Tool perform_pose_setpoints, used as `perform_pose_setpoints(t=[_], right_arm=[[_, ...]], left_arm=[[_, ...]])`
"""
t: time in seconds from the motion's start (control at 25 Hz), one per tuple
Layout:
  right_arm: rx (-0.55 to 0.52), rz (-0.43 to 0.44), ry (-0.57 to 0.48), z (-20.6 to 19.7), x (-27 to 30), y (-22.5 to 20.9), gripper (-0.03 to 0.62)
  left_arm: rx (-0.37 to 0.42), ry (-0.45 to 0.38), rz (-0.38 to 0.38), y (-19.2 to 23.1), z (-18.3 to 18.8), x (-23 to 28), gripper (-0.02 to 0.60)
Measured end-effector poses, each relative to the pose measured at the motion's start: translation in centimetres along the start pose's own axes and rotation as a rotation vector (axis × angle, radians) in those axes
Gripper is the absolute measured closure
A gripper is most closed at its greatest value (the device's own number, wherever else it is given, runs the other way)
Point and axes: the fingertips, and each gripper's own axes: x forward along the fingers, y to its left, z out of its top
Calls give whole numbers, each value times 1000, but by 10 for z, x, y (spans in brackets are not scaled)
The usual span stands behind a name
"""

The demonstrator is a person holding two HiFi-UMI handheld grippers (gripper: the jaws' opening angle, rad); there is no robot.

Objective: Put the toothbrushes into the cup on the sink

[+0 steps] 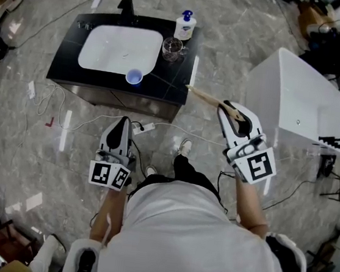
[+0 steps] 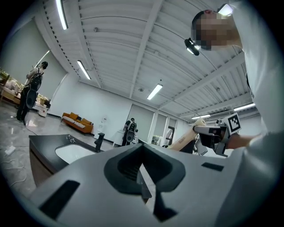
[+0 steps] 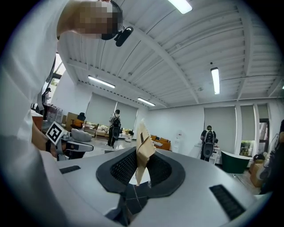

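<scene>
At the lower centre of the head view the left gripper (image 1: pixel 122 126) is held close to the body, its jaws drawn together with nothing between them; to the right of centre the right gripper (image 1: pixel 227 108) is raised, its jaws narrowed onto the butt of a toothbrush (image 1: pixel 208 97), which is clamped between the pads; the toothbrush is tan, slim and straight, and whether it is bare bamboo or wrapped in brown paper cannot be told; its long axis runs from the jaws up and to the left, and its free end stops near the right front corner of the black counter (image 1: pixel 170 84); further up and left of that end a blue cup (image 1: pixel 134 76) stands upright at the front rim of the white basin (image 1: pixel 116 49), and a clear glass (image 1: pixel 172 47) stands towards the back right of the counter; which of the two is meant cannot be told; the left gripper lies straight below the blue cup in the frame, but the right one carries the load, so the coming move is judged to be a reach up and left with the brush tipped upright over a cup mouth.
</scene>
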Motion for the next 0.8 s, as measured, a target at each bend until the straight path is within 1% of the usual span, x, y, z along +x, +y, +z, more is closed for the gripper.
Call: perform_pose_setpoints(t=[0.52,0.72,0.8], right_arm=[[62,38,-13,-28,27,-81,519],[82,49,-30,-40,34,-111,519],[94,57,-35,-44,36,-122,519]], left_arm=[[4,25,41,-14,-15,83,578],[-26,37,54,-19,-26,115,578],[-23,40,62,-22,-27,126,578]])
